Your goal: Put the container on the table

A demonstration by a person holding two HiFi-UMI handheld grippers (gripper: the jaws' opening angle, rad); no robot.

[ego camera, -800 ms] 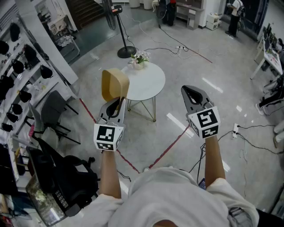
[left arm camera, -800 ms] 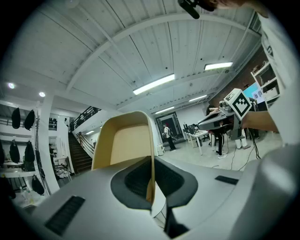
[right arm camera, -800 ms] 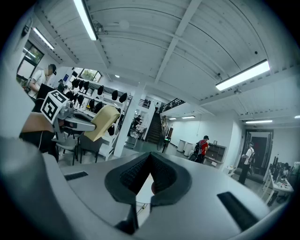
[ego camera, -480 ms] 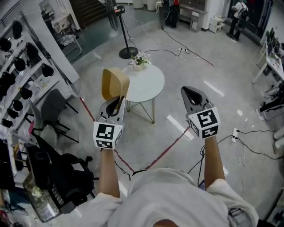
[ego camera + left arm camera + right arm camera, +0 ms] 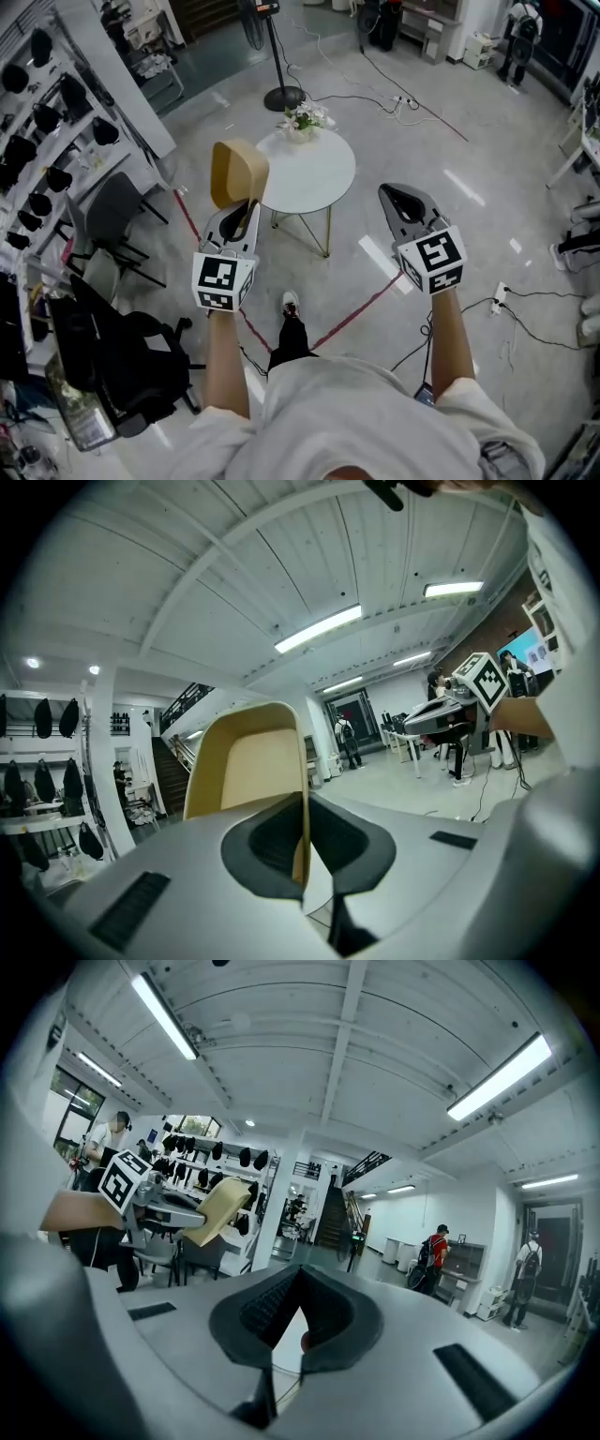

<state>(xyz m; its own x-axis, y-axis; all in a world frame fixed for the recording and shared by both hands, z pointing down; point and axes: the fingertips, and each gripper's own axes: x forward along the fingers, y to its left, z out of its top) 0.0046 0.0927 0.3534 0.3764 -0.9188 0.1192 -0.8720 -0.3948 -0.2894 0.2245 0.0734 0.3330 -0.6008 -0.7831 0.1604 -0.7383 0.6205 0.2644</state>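
Observation:
A tan container [image 5: 238, 171] is held up in the air, my left gripper [image 5: 241, 208] shut on its wall. In the left gripper view the container [image 5: 247, 771] stands upright above the closed jaws, its hollow facing me. It hangs just left of the small round white table [image 5: 323, 173], over the floor. My right gripper [image 5: 401, 202] is shut with nothing in it, out to the right of the table. In the right gripper view the left gripper with the container [image 5: 217, 1208] shows at the left.
A small pot of flowers [image 5: 302, 122] stands at the table's far edge. A dark chair [image 5: 108, 230] and racks of caps [image 5: 37, 159] stand at the left. A fan stand [image 5: 286, 94], floor cables [image 5: 394, 98] and red floor tape [image 5: 352, 314] lie around. My foot [image 5: 292, 305] steps forward.
I have walked forward: the table has come a little nearer and lower in the head view, and my foot now shows. Both grippers hold the same pose, the container still gripped.

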